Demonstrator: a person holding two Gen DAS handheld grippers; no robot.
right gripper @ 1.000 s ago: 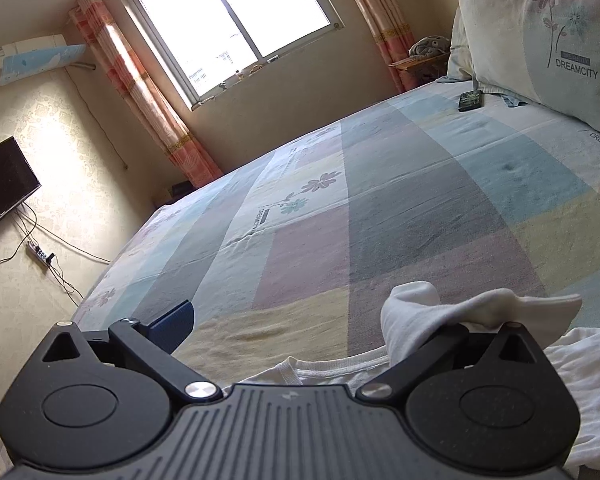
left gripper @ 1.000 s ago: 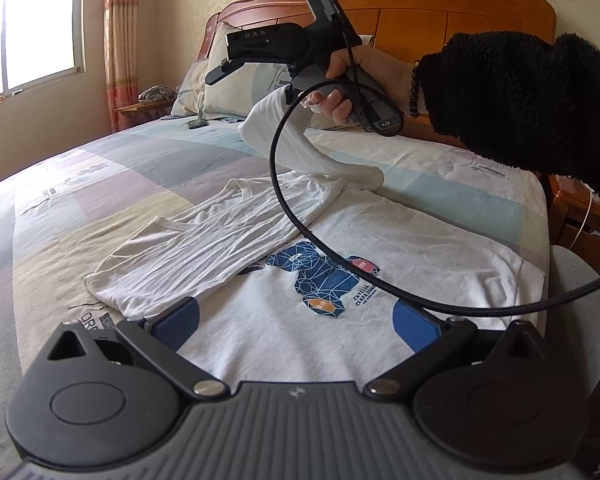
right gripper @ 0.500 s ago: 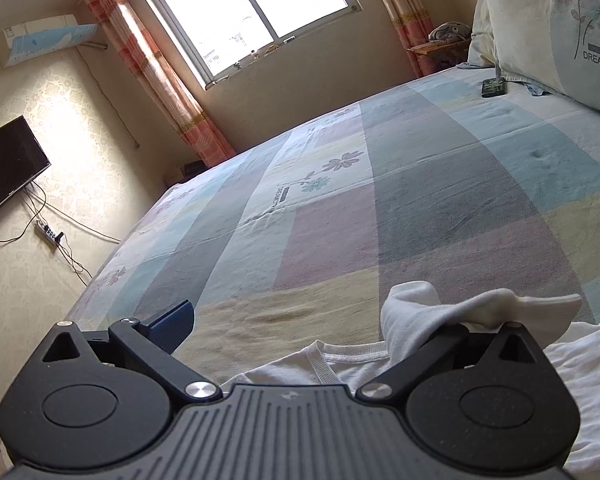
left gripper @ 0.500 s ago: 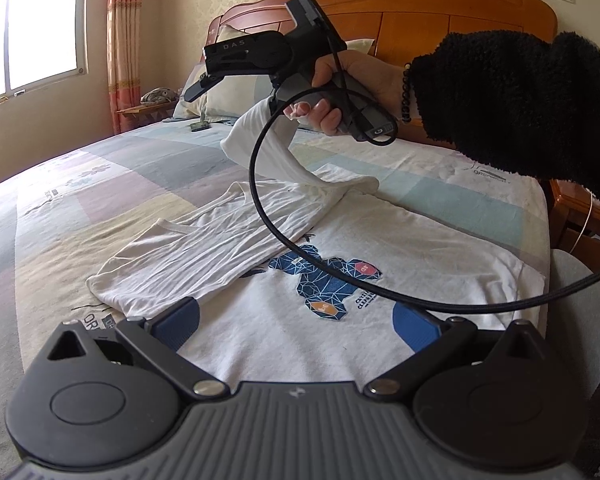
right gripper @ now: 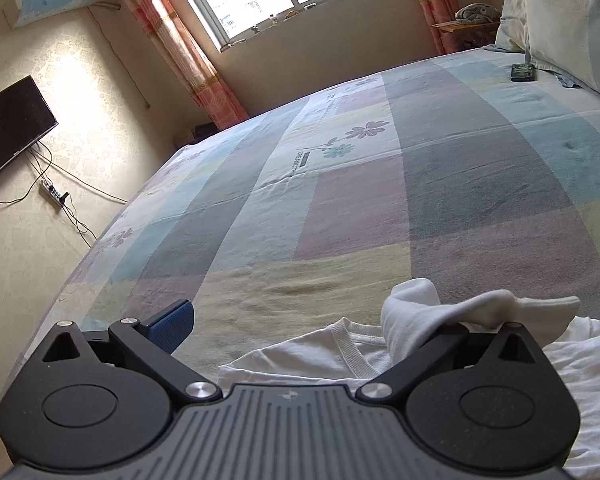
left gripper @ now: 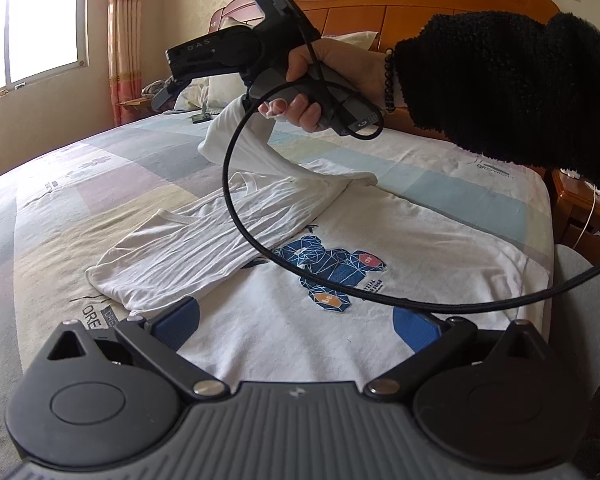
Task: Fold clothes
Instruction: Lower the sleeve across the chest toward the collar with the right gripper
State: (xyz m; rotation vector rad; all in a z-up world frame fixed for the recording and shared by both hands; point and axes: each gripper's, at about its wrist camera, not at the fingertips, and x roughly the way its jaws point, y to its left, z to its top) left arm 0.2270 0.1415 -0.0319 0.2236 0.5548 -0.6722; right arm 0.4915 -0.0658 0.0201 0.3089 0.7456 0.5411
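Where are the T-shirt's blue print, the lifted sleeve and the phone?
blue print [left gripper: 328,268]: left wrist view, its middle.
lifted sleeve [right gripper: 416,312]: right wrist view, draped fold.
phone [right gripper: 523,71]: right wrist view, its face.

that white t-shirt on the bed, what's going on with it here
A person is folding the white t-shirt on the bed with two handheld grippers. One side is already folded over the front, beside the blue print. The right gripper, raised above the bed, has a sleeve draped on it, though its jaws look open in its own view. The left gripper hovers open near the hem, holding nothing.
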